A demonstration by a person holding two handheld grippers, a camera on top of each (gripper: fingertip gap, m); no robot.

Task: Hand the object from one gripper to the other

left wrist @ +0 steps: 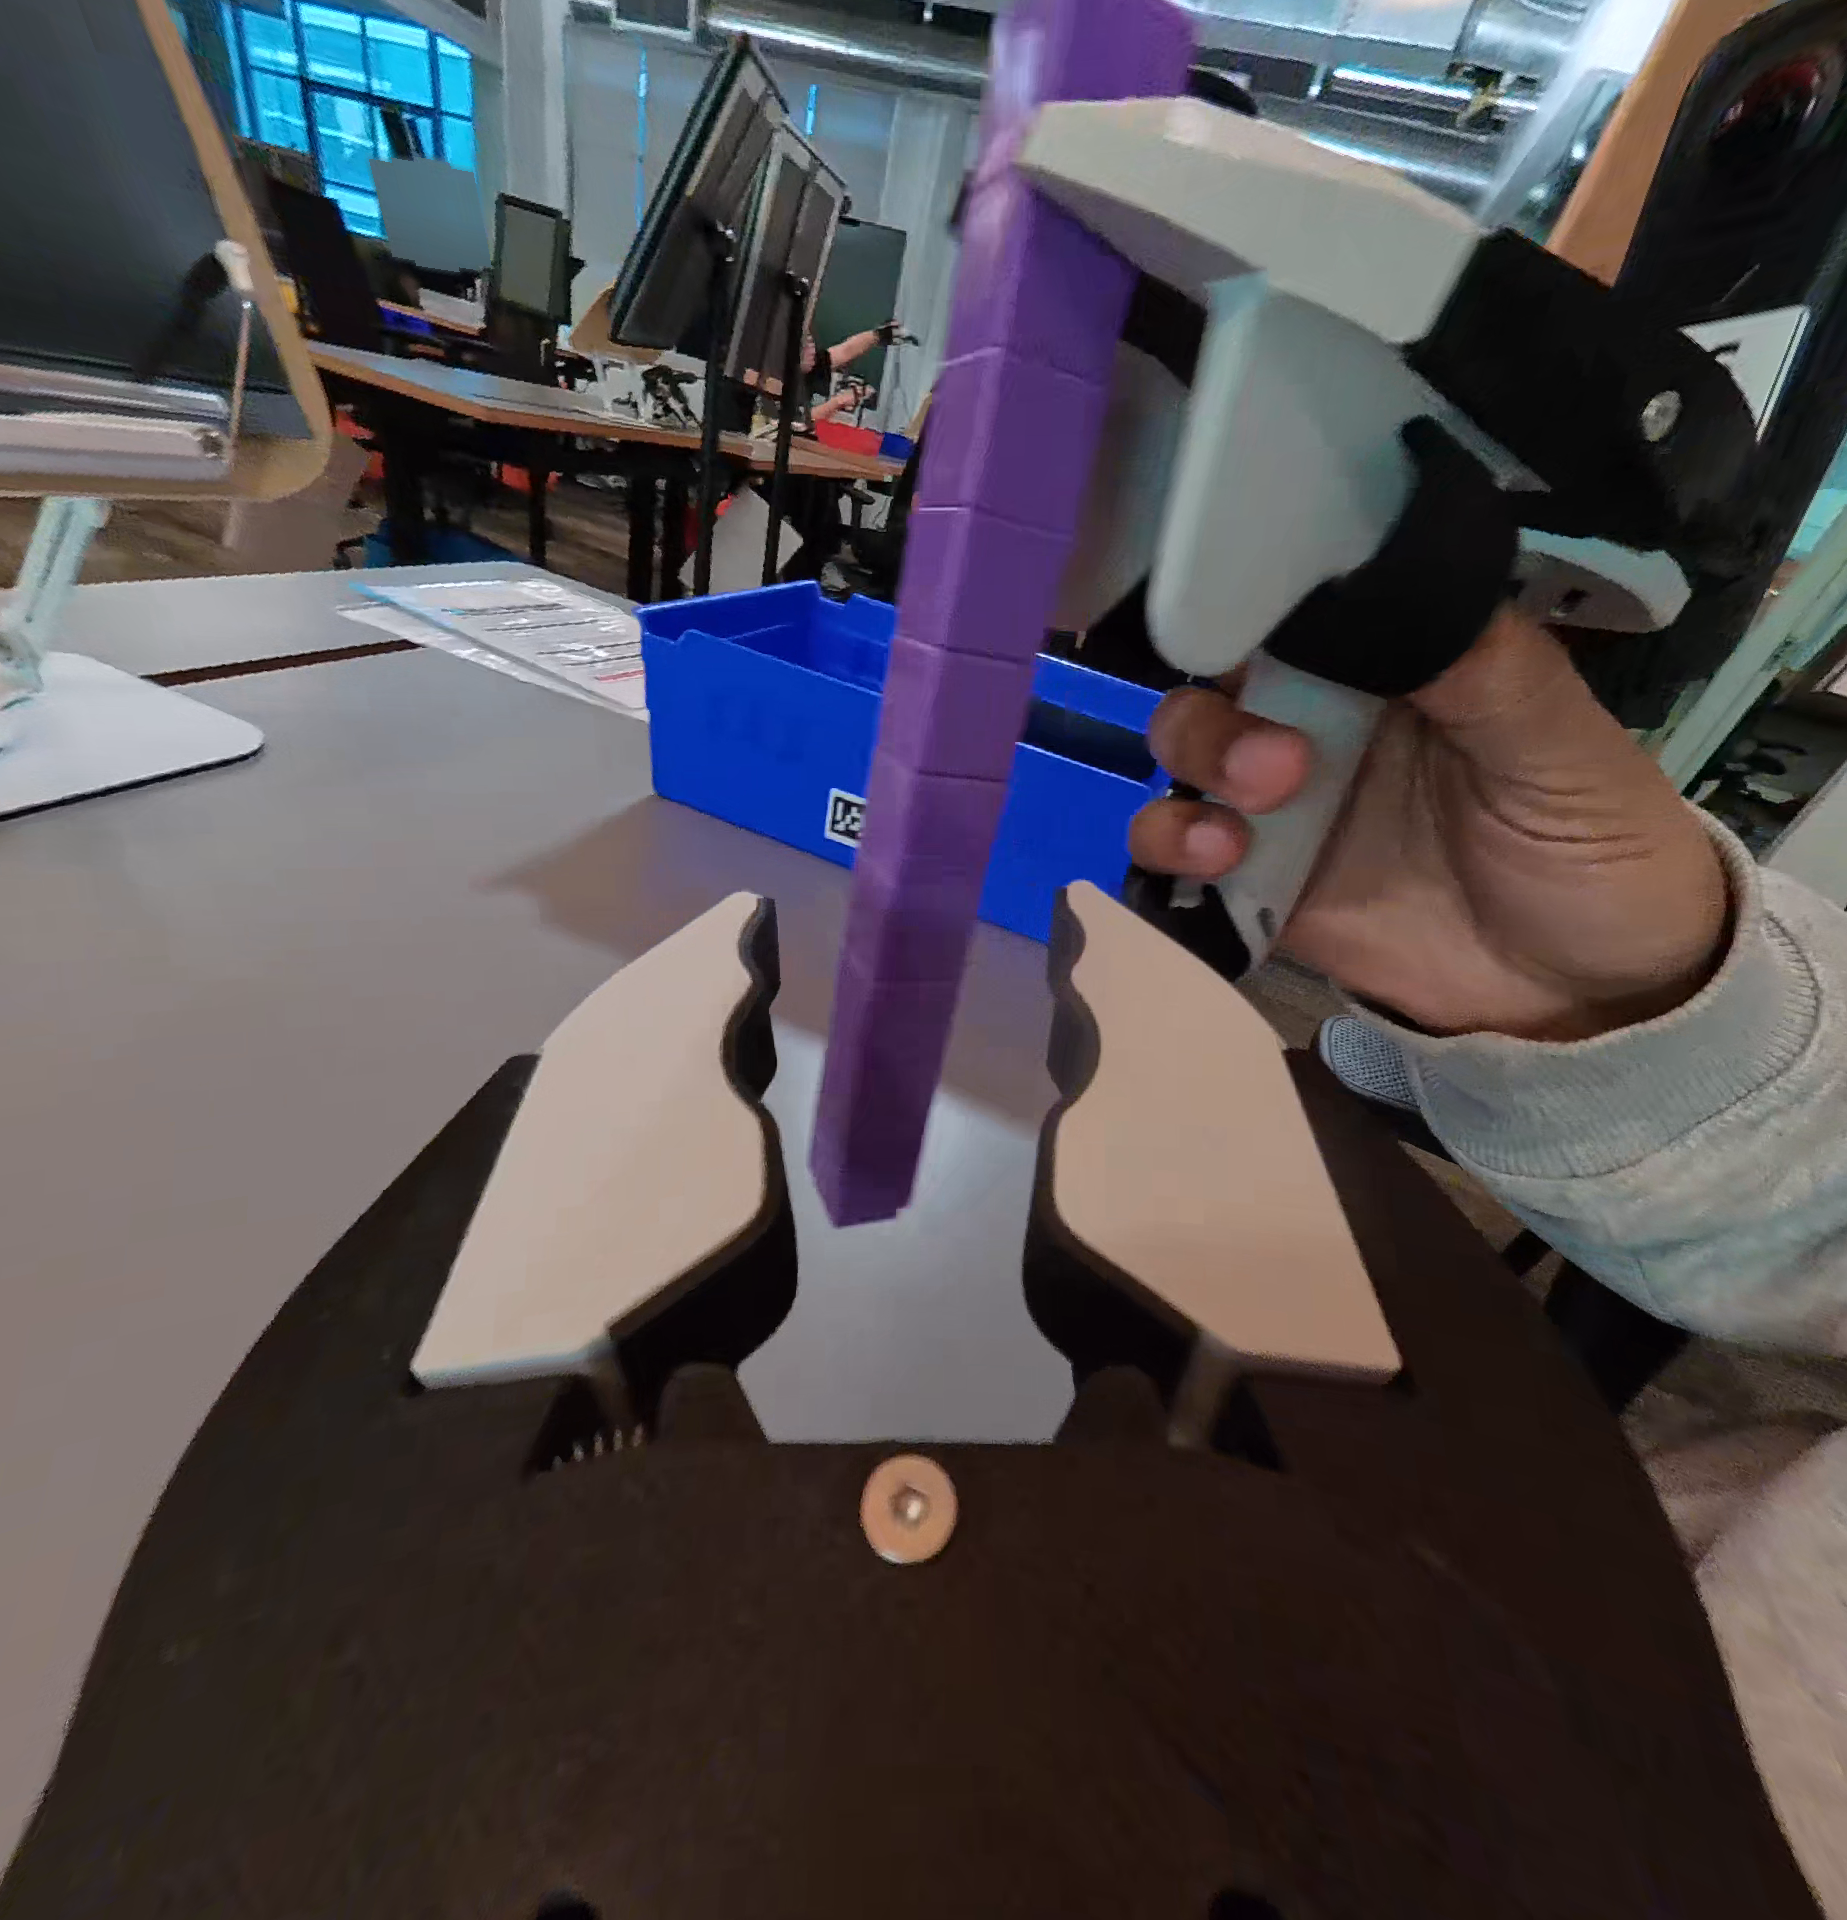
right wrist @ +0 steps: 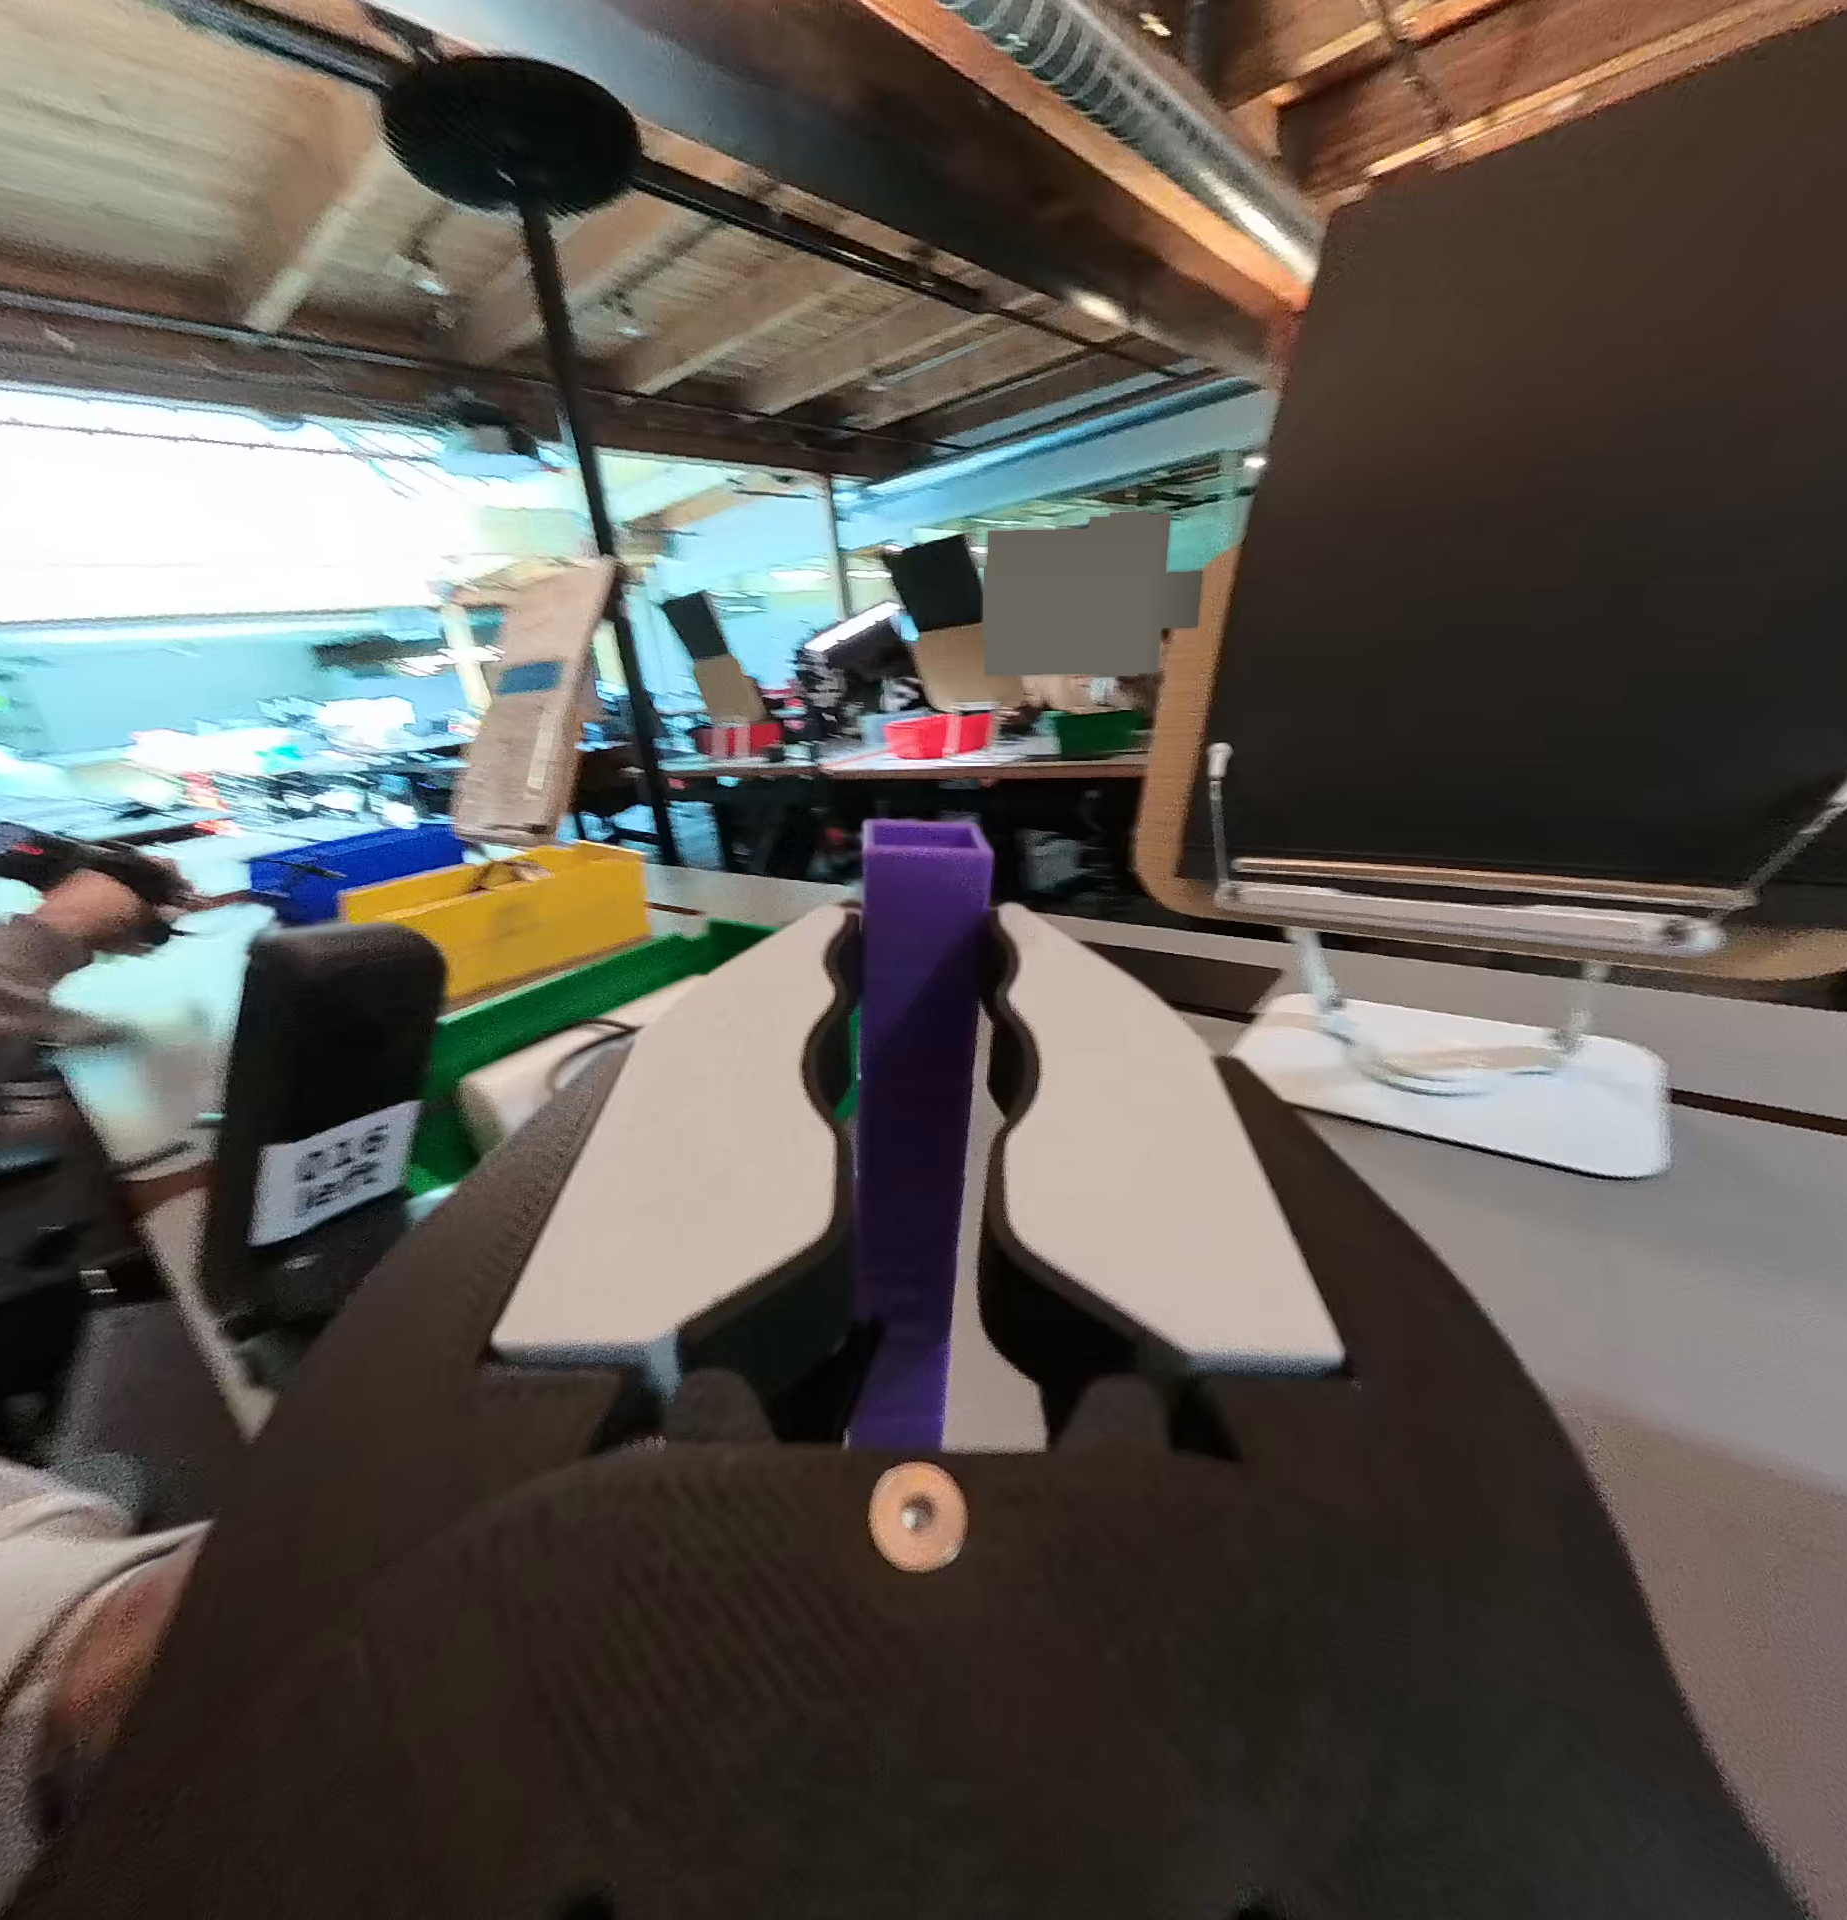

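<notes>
- Right gripper [right wrist: 919,920] holds the purple bar [left wrist: 960,665], jaws clamped on its upper part; the bar hangs near upright above the grey table [left wrist: 275,935].
- Left gripper [left wrist: 914,914] waits below, jaws wide, the bar's lower end hanging between its fingers [left wrist: 628,1132] without touching either.
- Judgement: handover not yet made. Centre the bar in the gap and square its flat sides to the pads before closing.
- Right should let go only once left grips firmly; a pinch at the very tip may let the bar swing.
- Blue bin [left wrist: 773,717] sits behind, clear of the exchange.
</notes>
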